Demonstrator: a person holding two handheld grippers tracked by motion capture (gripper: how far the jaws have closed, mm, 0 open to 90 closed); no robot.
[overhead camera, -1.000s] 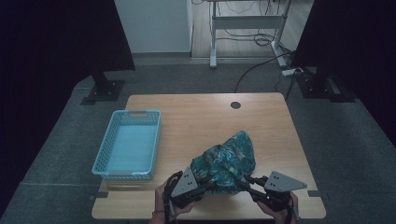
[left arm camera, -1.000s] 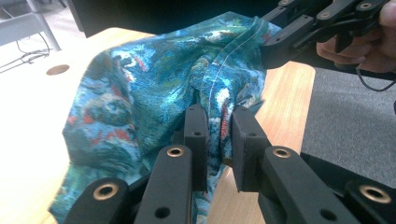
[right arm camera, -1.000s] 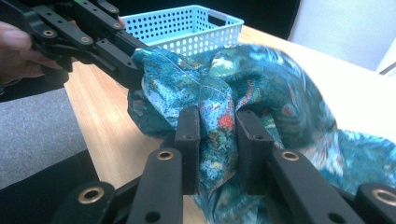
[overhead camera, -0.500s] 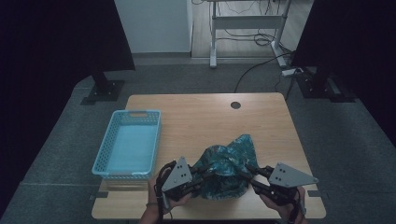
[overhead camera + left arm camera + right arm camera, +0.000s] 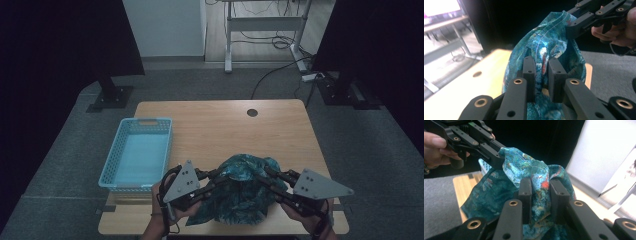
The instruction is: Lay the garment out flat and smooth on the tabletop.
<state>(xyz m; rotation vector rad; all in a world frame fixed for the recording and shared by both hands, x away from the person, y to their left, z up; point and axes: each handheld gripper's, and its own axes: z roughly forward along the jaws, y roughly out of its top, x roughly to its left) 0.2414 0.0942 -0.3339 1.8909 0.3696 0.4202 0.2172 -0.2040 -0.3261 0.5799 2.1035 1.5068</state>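
both grippers, the left gripper (image 5: 212, 181) and right gripper (image 5: 261, 176), pinched the teal cloth (image 5: 240, 192) near the table's (image 5: 210, 125) near edge; lifting evenly looked wise, to keep it untangled.

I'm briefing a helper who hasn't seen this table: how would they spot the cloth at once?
Start at the wooden table and go to its near edge, right of the blue basket. There the cloth hangs bunched between the left gripper and the right gripper, both shut on it. It is the only soft thing there, teal with a busy print.
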